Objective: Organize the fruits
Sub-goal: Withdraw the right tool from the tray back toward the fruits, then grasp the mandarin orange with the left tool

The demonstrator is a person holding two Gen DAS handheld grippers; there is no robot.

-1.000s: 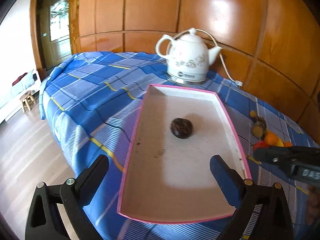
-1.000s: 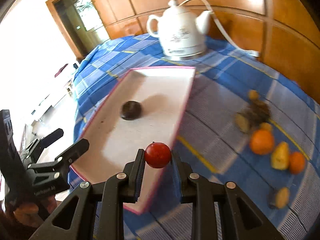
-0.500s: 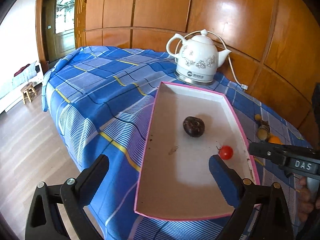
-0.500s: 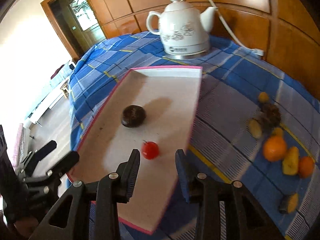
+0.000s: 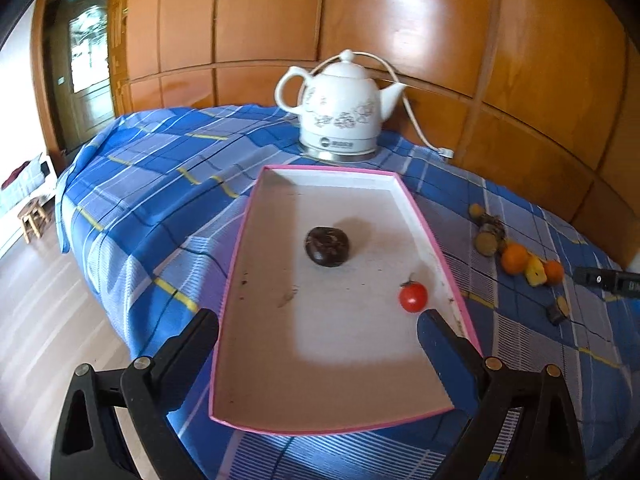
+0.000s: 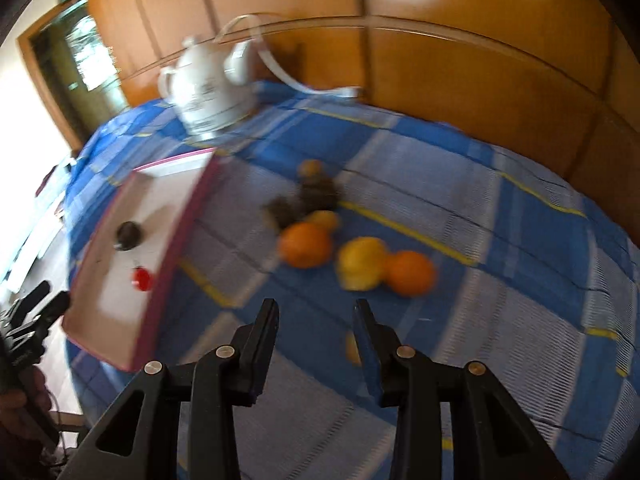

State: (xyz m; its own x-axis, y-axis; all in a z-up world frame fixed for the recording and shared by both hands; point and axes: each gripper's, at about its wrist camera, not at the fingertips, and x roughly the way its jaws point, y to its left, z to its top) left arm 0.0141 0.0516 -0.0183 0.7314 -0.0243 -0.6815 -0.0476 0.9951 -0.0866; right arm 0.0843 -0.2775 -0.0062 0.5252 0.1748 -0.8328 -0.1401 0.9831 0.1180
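Note:
A pink-rimmed white tray [image 5: 432, 240] lies on the blue plaid cloth. In it are a dark round fruit [image 5: 327, 246] and a small red tomato [image 5: 413, 297]. My left gripper [image 5: 318, 330] is open and empty, hovering over the tray's near end. My right gripper [image 6: 316, 314] is open and empty above the cloth, to the right of the tray [image 6: 176, 236]. Ahead of it lie an orange [image 6: 306, 245], a yellow fruit [image 6: 362, 264], a second orange [image 6: 412, 272] and dark spiky fruits [image 6: 318, 194]. This view is blurred.
A white ceramic kettle [image 5: 340, 114] with its cord stands behind the tray, against the wood-panelled wall. A small fruit piece [image 6: 352, 348] lies by my right finger. The table's left edge drops to the wooden floor. The right gripper's tip [image 5: 604, 279] shows at the left view's right edge.
My right gripper opened and left the red tomato in the tray, then swung right toward the loose fruits. The left gripper stayed open over the tray's near end.

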